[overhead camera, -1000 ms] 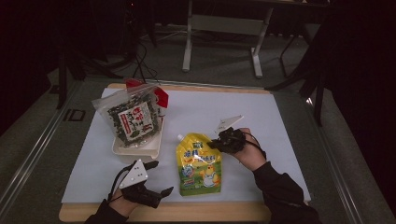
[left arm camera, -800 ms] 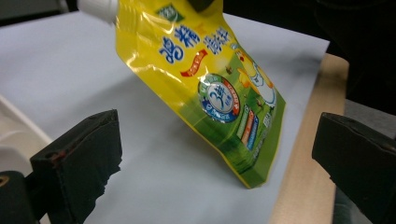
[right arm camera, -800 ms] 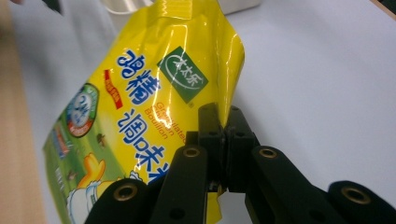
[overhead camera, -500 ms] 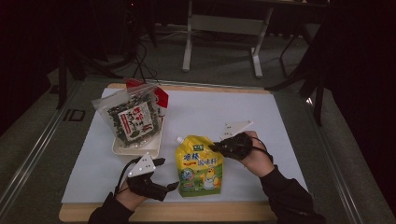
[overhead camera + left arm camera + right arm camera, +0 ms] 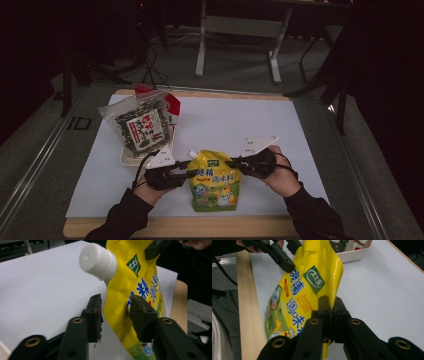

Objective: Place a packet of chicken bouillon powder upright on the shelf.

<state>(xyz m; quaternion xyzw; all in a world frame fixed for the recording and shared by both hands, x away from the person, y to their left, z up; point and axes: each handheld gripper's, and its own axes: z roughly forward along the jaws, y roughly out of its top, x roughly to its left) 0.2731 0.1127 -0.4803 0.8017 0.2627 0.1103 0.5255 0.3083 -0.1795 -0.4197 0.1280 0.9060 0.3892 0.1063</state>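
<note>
A yellow spouted pouch (image 5: 215,182) with a white screw cap (image 5: 192,153) is held between both grippers at the near middle of the table, its top raised off the white sheet. My left gripper (image 5: 192,174) comes in from the left. Its jaws have just been closing and now pinch the pouch's (image 5: 140,277) edge below the cap (image 5: 98,261), as the left gripper (image 5: 116,300) view shows. My right gripper (image 5: 232,162) grips the pouch's upper right edge. In the right gripper (image 5: 330,301) view the jaws are shut tight on the pouch's (image 5: 294,290) yellow seam.
A white tray (image 5: 127,159) at the left holds a clear bag of dried seaweed (image 5: 142,125), with a red packet (image 5: 172,102) behind it. The white sheet (image 5: 240,120) covers a wooden table (image 5: 190,227). A metal stand (image 5: 237,25) is on the floor beyond.
The left gripper moved from the near left corner over to the pouch and closed on its left edge. The right gripper kept its hold, and the pouch's top has come up from the sheet.
</note>
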